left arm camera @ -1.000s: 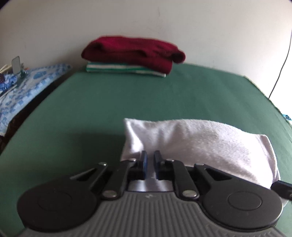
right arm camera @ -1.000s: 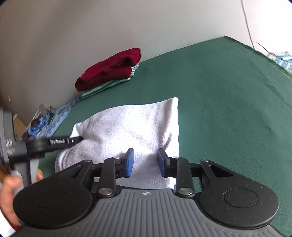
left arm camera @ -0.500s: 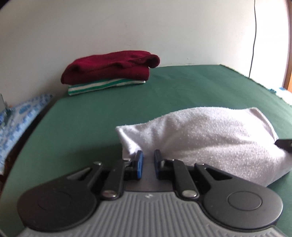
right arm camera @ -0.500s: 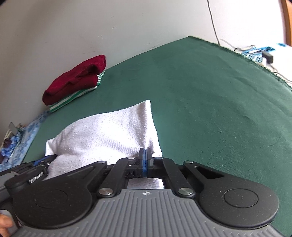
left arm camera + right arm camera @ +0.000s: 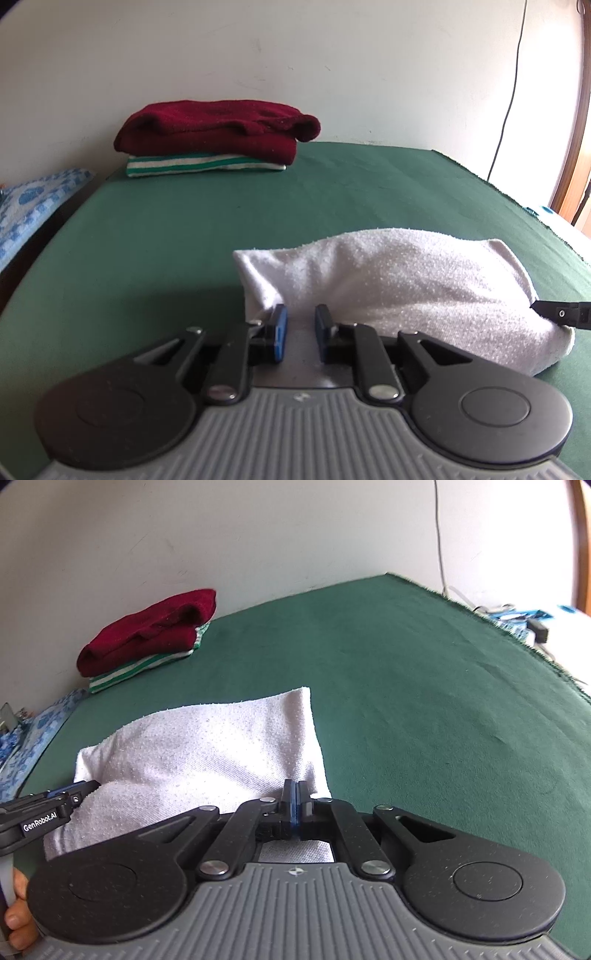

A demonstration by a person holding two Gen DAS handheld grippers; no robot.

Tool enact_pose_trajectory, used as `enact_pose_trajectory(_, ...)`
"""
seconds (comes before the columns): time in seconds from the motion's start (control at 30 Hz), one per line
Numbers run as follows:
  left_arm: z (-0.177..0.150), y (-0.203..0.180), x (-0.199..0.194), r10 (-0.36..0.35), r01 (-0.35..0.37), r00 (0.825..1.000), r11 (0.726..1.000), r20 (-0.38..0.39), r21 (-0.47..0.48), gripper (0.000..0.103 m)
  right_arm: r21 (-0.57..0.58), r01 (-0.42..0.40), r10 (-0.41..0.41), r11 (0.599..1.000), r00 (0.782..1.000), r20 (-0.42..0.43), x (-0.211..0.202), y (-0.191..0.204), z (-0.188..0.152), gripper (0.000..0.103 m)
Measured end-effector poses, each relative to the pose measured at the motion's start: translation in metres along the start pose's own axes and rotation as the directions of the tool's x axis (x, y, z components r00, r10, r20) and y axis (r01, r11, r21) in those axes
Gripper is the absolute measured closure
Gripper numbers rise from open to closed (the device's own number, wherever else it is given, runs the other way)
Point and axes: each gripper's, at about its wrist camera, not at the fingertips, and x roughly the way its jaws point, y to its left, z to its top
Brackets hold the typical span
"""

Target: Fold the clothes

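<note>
Left wrist view: the left tool (image 5: 299, 328) sits at the near left corner of a white towel (image 5: 388, 284), its blue pads a small gap apart with cloth between them; whether they grip it cannot be told. The towel lies folded and puffy on a green bed cover (image 5: 166, 229). Right wrist view: the right tool (image 5: 295, 805) is clenched on the towel's near right edge. By the far wall, a dark red sweater (image 5: 214, 129) rests on a green-striped garment (image 5: 199, 164).
</note>
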Motion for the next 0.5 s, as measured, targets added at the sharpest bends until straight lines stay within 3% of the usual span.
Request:
enact_pose_trajectory(0.07, 0.001, -0.001, -0.002, 0.01, -0.01, 1.0, 1.0, 0.0, 0.019, 0.077, 0.026, -0.061, 0.062, 0.998, 0.997, -0.038, -0.001, -0.012, 0.009, 0.103)
enact_pose_trajectory(0.1, 0.003, -0.002, -0.006, 0.029, -0.028, 1.0, 0.999, -0.009, 0.035, 0.068, 0.056, -0.097, 0.099, 0.994, 0.994, -0.052, -0.002, -0.021, 0.015, 0.1)
enact_pose_trajectory(0.13, 0.005, -0.001, -0.016, 0.052, -0.053, 0.999, 0.998, 0.007, 0.019, 0.044, 0.086, -0.132, 0.138, 0.988, 0.988, -0.065, -0.003, -0.03, 0.02, 0.095)
enact_pose_trajectory(0.17, 0.007, 0.001, -0.028, 0.077, -0.077, 0.997, 0.997, 0.027, -0.001, 0.032, 0.117, -0.166, 0.176, 0.979, 0.981, -0.076, -0.005, -0.039, 0.025, 0.092)
enact_pose_trajectory(0.2, 0.009, 0.002, -0.039, 0.102, -0.101, 0.994, 0.995, 0.046, -0.021, 0.01, 0.135, -0.186, 0.199, 0.973, 0.976, -0.088, -0.005, -0.047, 0.026, 0.082)
enact_pose_trajectory(0.23, 0.009, 0.003, -0.051, 0.122, -0.12, 0.99, 0.992, 0.068, -0.03, 0.003, 0.152, -0.205, 0.221, 0.967, 0.97, -0.1, -0.006, -0.055, 0.028, 0.068)
enact_pose_trajectory(0.3, 0.011, 0.005, -0.067, 0.117, -0.116, 0.991, 0.993, 0.059, -0.027, 0.003, 0.186, -0.241, 0.266, 0.953, 0.956, -0.121, -0.006, -0.07, 0.03, 0.054)
enact_pose_trajectory(0.4, 0.014, 0.007, -0.07, 0.077, -0.078, 0.997, 0.996, -0.025, -0.038, 0.005, 0.239, -0.292, 0.332, 0.926, 0.931, -0.151, -0.007, -0.094, 0.034, 0.053)
enact_pose_trajectory(0.5, 0.018, 0.017, -0.058, 0.012, -0.027, 0.995, 0.989, -0.102, -0.148, 0.007, 0.328, -0.337, 0.411, 0.882, 0.892, -0.188, 0.002, -0.111, 0.032, 0.053)
